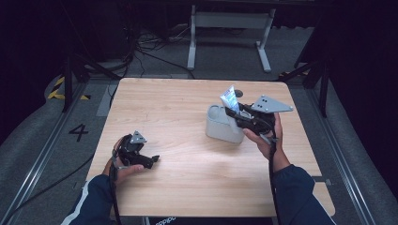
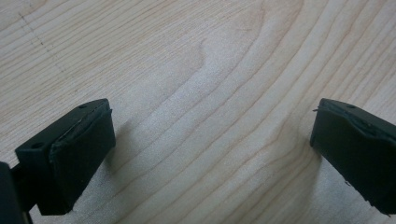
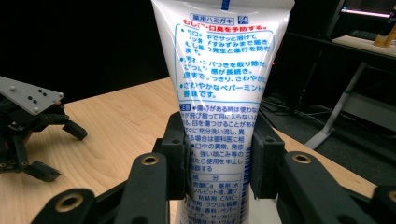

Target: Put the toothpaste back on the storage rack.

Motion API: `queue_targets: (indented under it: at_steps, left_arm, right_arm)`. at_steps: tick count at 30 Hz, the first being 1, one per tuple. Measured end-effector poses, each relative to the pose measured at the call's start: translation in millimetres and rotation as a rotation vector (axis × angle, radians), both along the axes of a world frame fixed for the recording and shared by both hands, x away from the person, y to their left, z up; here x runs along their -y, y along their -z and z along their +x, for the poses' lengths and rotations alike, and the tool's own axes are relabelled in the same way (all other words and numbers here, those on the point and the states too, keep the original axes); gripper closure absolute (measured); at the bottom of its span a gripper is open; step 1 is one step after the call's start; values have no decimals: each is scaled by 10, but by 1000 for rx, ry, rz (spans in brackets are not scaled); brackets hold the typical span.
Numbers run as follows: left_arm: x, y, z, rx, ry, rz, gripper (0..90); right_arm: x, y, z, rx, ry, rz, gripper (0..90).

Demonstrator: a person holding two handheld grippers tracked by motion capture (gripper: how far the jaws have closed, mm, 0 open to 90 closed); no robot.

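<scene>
A white tube with blue print (image 3: pixel 222 84) stands upright between the jaws of my right gripper (image 3: pixel 218 161), whose pads press on both of its sides. In the high view the tube (image 1: pixel 230 99) tilts above a grey cup-shaped holder (image 1: pixel 220 126), and the right gripper (image 1: pixel 233 111) is just over the holder's right rim. My left gripper (image 1: pixel 154 160) rests low at the table's left front; its jaws stand wide apart with bare wood between them (image 2: pixel 210 140).
The light wooden table (image 1: pixel 187 178) has free room in the middle and front. A small dark round mark (image 1: pixel 239 93) lies behind the holder. Beyond the far edge stand a white table frame (image 1: pixel 230 28), cables and dark stands on the floor.
</scene>
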State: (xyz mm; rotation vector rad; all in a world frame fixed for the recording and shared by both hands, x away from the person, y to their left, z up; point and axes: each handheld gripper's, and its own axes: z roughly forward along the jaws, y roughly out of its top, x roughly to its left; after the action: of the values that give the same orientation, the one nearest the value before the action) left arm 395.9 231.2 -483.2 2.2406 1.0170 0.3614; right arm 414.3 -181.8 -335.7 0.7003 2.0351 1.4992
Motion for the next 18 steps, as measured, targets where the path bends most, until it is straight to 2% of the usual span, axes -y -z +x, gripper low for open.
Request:
queue_targets:
  at_steps: [9,14,18]
  left_arm:
    - [0,0,0,0,0,0,4]
    - [0,0,0,0,0,0,4]
    - [0,0,0,0,0,1,4]
  right_arm:
    - [-27,40,145,-4,10,28,660]
    - [-31,60,220,-22,20,35,661]
    - [-35,64,264,-31,-8,27,661]
